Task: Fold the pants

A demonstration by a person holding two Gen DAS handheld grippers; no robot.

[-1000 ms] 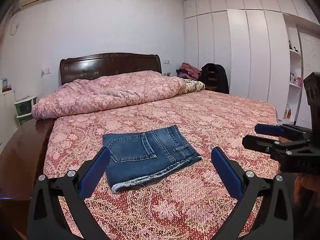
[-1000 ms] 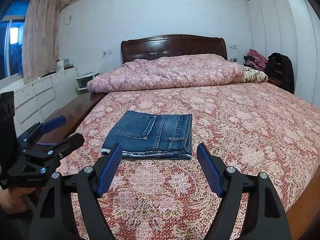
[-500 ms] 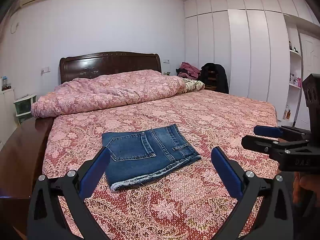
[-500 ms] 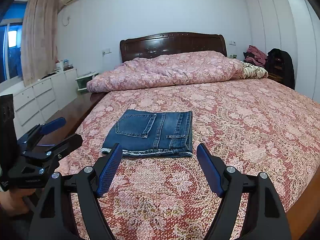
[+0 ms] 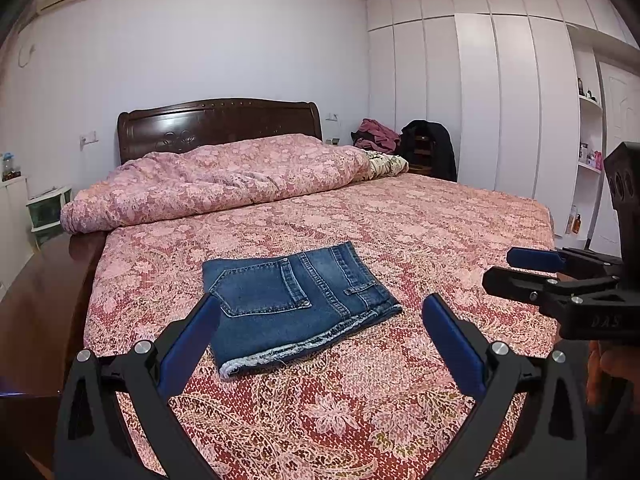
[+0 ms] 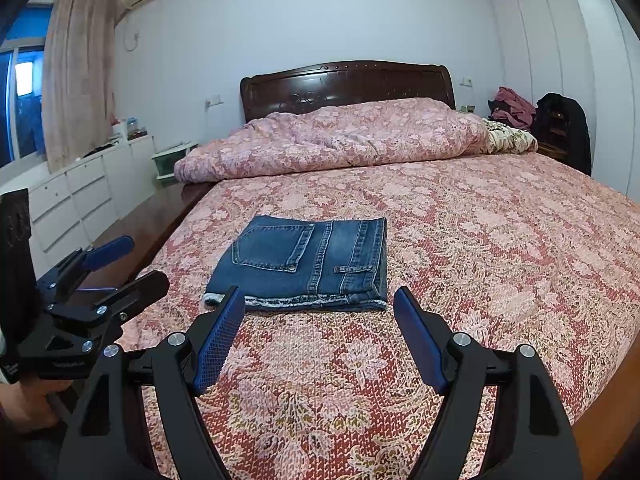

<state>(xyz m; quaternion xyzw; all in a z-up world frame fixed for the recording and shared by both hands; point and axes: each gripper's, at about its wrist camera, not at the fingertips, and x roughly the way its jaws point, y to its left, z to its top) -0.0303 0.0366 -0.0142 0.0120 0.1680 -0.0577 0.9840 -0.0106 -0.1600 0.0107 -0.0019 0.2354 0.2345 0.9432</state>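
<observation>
Bedspread [image 5: 400, 232] pink floral, headboard [image 6: 348, 84] dark wood

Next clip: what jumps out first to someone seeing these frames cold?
A folded pair of blue denim pants lies flat on the pink floral bedspread, near the foot of the bed. In front of it, the left hand-held gripper and right hand-held gripper both stand open and empty, touching nothing. A rumpled pink quilt is heaped against the dark wooden headboard.
</observation>
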